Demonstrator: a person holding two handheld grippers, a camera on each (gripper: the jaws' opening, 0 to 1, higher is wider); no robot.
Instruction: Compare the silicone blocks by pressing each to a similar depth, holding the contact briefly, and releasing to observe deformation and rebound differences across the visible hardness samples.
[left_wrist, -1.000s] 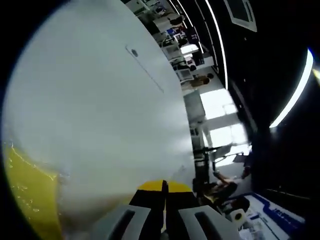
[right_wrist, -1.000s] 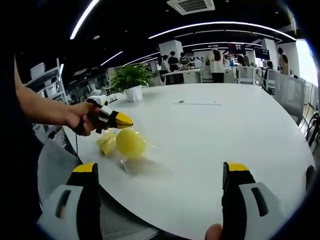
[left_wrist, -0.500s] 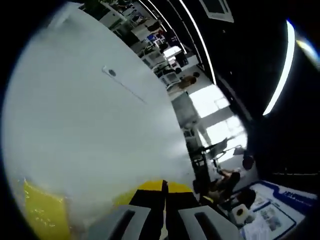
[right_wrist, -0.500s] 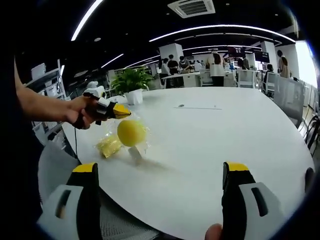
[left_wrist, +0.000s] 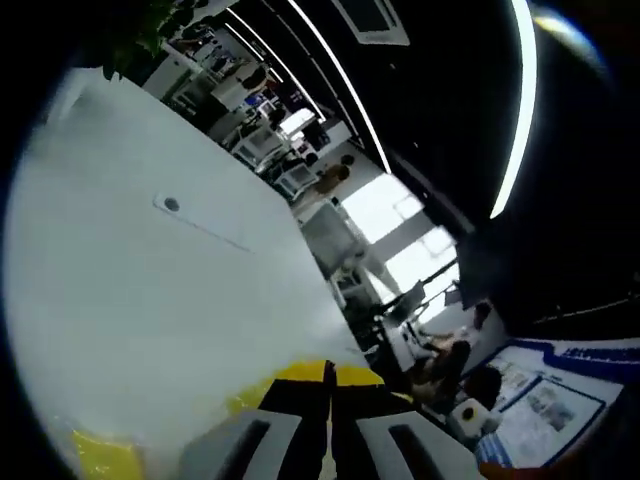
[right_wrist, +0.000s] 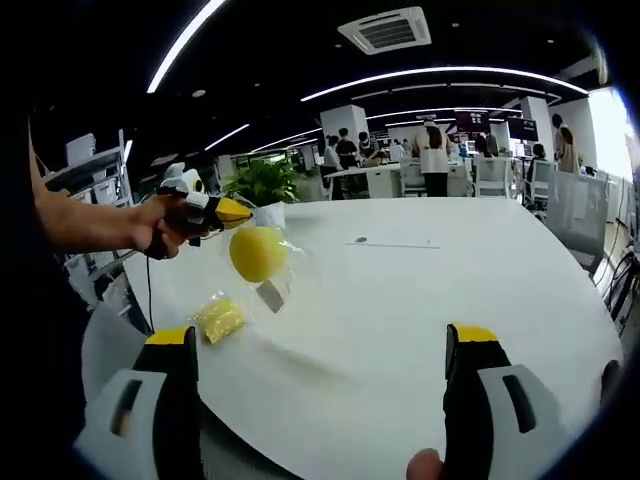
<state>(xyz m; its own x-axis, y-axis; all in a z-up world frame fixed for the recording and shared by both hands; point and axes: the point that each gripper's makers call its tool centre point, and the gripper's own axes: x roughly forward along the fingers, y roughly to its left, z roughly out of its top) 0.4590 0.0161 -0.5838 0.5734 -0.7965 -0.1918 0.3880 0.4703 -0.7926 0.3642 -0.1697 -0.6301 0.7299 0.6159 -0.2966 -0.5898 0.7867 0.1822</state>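
Your left gripper (right_wrist: 238, 212), seen from the right gripper view, has its yellow-tipped jaws pinched together on the clear plastic bag (right_wrist: 268, 262) that holds the round yellow silicone ball (right_wrist: 258, 253), and the bag hangs in the air above the round white surface (right_wrist: 430, 300). In its own view the left gripper's (left_wrist: 330, 375) tips meet with no gap showing. A second sample, the flat yellow silicone block in its own wrapper (right_wrist: 219, 318), lies on the surface below the ball and a little to its left; its yellow corner (left_wrist: 100, 457) also shows at the lower left of the left gripper view. Your right gripper (right_wrist: 325, 350) has its jaws spread wide with nothing between them, held low near the edge of the surface. You appear to be lifting the ball clear, so set it down apart from the block and keep the bag smooth, because wrinkled film could blur any reading of dent and rebound. Press squarely from above so each sample takes a like depth. The wrapper's outline is hard to make out, and you cannot tell whether more samples lie under it.
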